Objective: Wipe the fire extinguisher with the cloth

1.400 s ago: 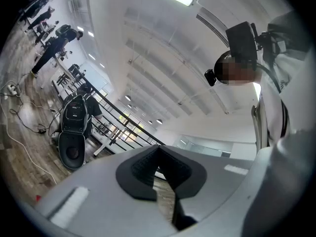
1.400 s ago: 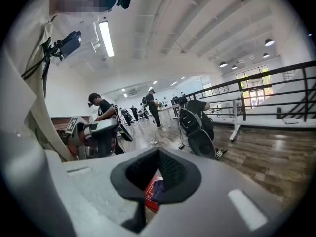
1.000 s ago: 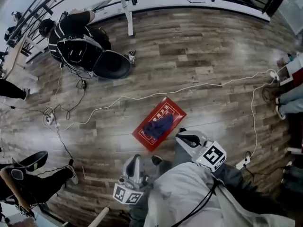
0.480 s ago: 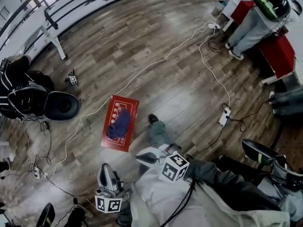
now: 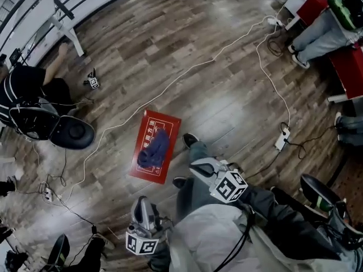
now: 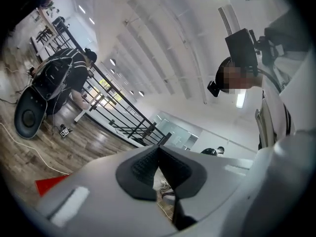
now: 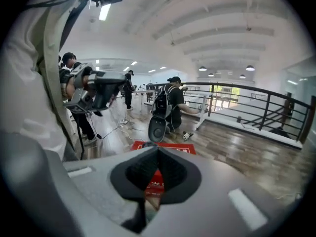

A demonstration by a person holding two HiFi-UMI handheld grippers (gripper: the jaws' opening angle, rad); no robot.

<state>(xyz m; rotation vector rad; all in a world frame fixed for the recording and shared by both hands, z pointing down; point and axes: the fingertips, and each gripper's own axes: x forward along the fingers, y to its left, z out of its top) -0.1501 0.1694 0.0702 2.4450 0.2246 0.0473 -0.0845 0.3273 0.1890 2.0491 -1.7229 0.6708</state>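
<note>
My left gripper (image 5: 142, 204) and right gripper (image 5: 199, 166) are both clenched on nothing, carried close to the body. The blue cloth (image 5: 154, 149) lies on the flat red fire extinguisher box (image 5: 163, 126) on the floor (image 5: 227, 84) ahead, which I judge puts it ready for pickup.

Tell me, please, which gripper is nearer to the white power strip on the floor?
Right. The right gripper hangs down-left of the power strip; the left gripper is farther left and lower.
</note>
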